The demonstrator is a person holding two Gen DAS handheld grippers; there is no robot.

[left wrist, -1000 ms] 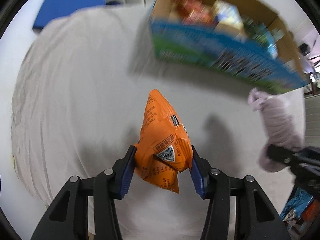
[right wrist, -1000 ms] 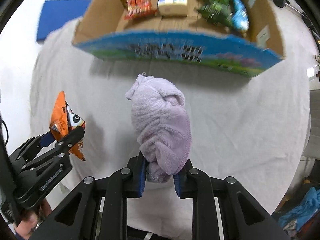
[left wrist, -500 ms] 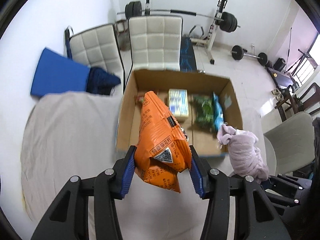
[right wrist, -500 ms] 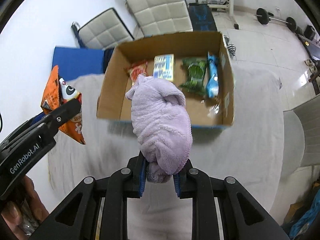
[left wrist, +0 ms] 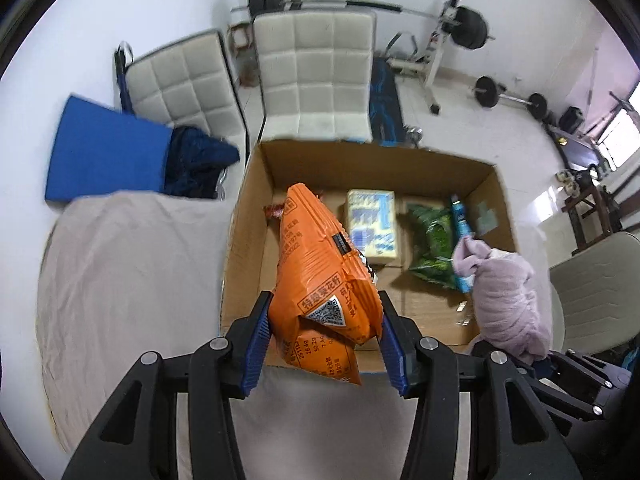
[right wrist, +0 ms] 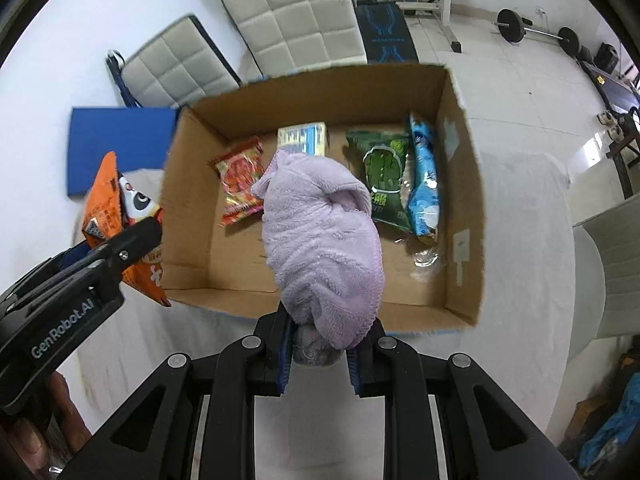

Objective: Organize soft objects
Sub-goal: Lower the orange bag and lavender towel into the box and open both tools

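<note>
My left gripper [left wrist: 322, 342] is shut on an orange snack bag [left wrist: 320, 276], held above the near left part of an open cardboard box [left wrist: 372, 164]. My right gripper [right wrist: 319, 354] is shut on a rolled lilac towel [right wrist: 320, 240], held above the box's near edge [right wrist: 360, 312]. The towel also shows at the right of the left wrist view [left wrist: 508, 300], and the orange bag at the left of the right wrist view [right wrist: 120, 216]. Inside the box lie a red snack pack [right wrist: 240, 180], a yellow tissue pack [right wrist: 304, 138], a green bag [right wrist: 384, 176] and a blue bag [right wrist: 424, 188].
The box stands on a table under a pale cloth [left wrist: 128, 280]. Behind it stand two white padded chairs [left wrist: 316, 80] and a blue mat [left wrist: 104, 152]. Gym weights [left wrist: 468, 32] stand at the back. Another pale chair [left wrist: 596, 288] is at the right.
Both grippers rose and moved forward with their loads; a second ago they were low in front of the box, now they look down into it from above.
</note>
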